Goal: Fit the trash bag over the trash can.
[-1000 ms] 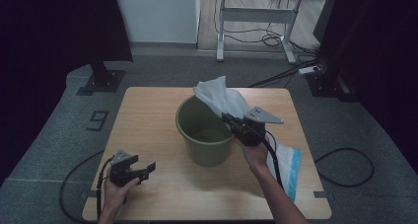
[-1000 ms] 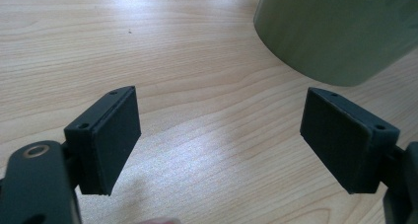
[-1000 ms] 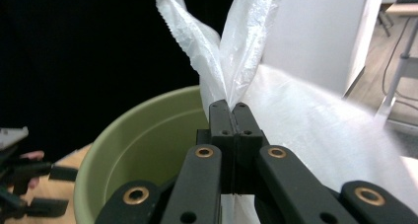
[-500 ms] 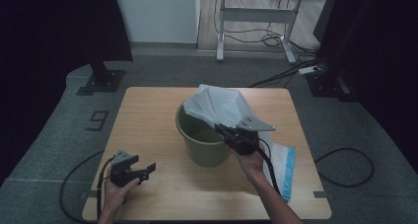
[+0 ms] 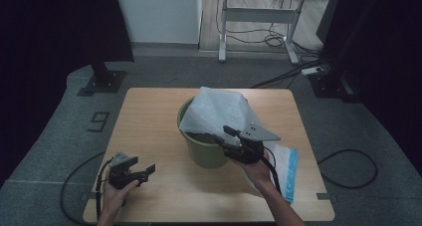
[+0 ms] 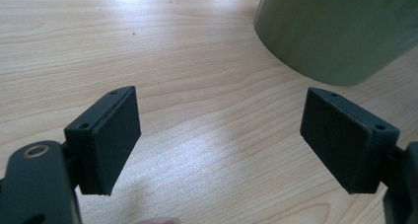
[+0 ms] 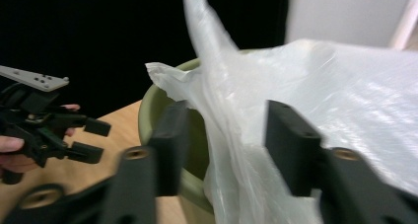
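At the near edge of the wooden table, the left gripper rests low over the tabletop in the person's left hand, well apart from the work. Its jaws stand wide apart with nothing between them; in the left gripper view bare wood shows in the gap, and the curved green wall of the bucket rises beyond the far pad.

Farther in and to the right, the right gripper sits at the near rim of the green bucket, held by the right hand. In the right gripper view its jaws are partly open, and a fold of the translucent white plastic bag hangs between the pads. Whether the pads actually press the film I cannot tell; a gap shows on both sides of it.

The bag billows over the bucket's mouth, covering most of the far and right rim, while the near left part of the rim is bare. Just right of the bucket, a flat stack of bags with a blue edge lies on the table, partly under the right forearm.
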